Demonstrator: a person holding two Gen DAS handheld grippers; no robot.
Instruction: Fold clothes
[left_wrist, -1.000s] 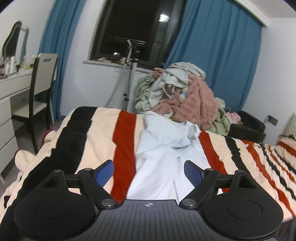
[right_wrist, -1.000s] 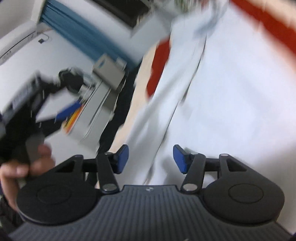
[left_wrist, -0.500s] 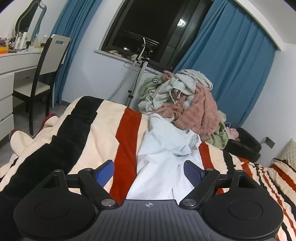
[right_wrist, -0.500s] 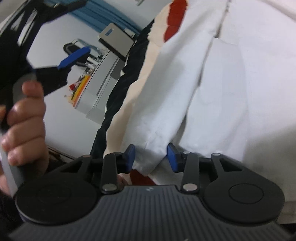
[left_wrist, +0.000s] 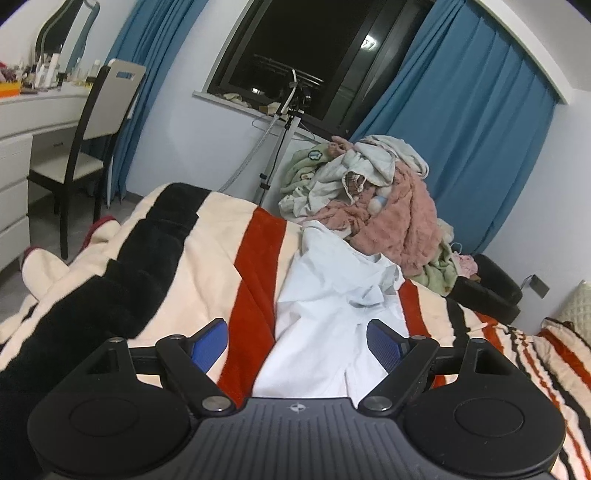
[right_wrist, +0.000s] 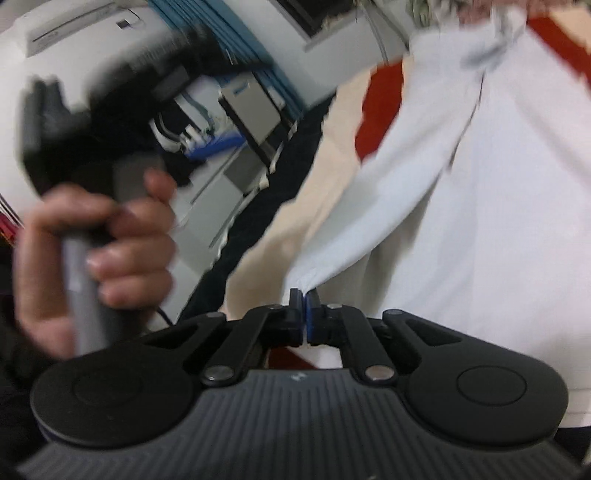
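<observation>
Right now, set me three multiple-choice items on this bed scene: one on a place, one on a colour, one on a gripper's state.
1. Where is the heap of unfolded laundry?
A. at the bed's far end, below the window
B. on the chair
C. on the dressing table

2. What colour are the curtains?
A. red
B. blue
C. cream

3. What is the right gripper doing?
A. standing wide open
B. shut on nothing
C. shut on an edge of the white garment

Key: 1 A, the heap sits beyond the garment; 2 B, blue on both sides; 3 C, cloth bunches between its pads.

Two wrist views, perhaps shared shirt (left_wrist: 325, 295)
</observation>
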